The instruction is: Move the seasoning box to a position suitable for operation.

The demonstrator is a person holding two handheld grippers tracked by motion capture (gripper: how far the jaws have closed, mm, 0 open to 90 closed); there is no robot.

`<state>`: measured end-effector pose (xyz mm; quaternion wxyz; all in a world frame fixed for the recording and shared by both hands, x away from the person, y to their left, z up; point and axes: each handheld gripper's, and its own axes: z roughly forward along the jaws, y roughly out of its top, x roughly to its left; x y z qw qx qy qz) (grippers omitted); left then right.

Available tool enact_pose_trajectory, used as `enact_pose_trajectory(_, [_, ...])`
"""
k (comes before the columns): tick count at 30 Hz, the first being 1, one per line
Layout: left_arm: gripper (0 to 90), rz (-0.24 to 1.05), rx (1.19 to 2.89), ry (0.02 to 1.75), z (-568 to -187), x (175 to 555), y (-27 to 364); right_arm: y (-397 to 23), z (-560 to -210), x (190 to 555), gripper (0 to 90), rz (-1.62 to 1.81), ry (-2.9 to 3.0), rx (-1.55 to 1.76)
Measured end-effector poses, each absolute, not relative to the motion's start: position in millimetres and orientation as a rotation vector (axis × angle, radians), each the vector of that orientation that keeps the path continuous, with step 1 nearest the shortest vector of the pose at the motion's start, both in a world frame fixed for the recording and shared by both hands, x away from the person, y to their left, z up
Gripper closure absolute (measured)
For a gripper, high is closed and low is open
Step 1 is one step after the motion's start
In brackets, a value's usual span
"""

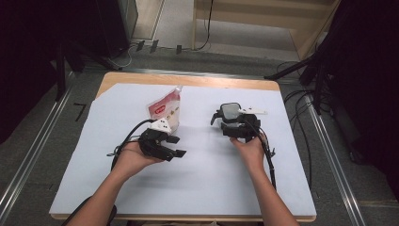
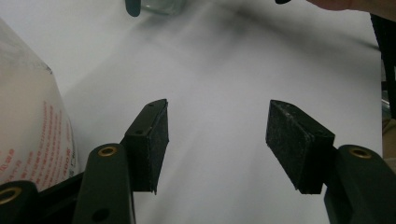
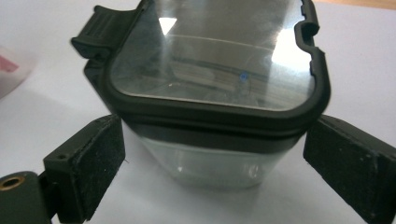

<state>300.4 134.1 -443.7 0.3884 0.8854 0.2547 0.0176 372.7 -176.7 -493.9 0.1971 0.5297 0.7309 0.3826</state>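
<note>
Right gripper view: a clear container (image 3: pixel 219 116) with a dark-rimmed lid stands on the white sheet (image 3: pixel 37 112) between the spread right gripper (image 3: pixel 212 172); whether its pads touch is unclear. Left gripper (image 2: pixel 217 140) open, empty, beside a pouch (image 2: pixel 28 135) with unreadable red print.

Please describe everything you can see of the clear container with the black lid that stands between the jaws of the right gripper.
The clear container stands upright on the white sheet, right of the pouch. Its body looks like transparent plastic or glass with rounded corners, and appears empty. A black-rimmed lid with a see-through panel and side latches sits on top. The right gripper has its pads on either side of the body, slightly apart from it, not pressing.
</note>
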Motion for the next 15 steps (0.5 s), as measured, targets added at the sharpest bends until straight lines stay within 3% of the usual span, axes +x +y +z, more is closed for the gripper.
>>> enact_pose_trajectory(15, [40.4,0.035,2.251,0.64,-444,299,132,-162,-508,392,7.9,1.113,1.936,1.503])
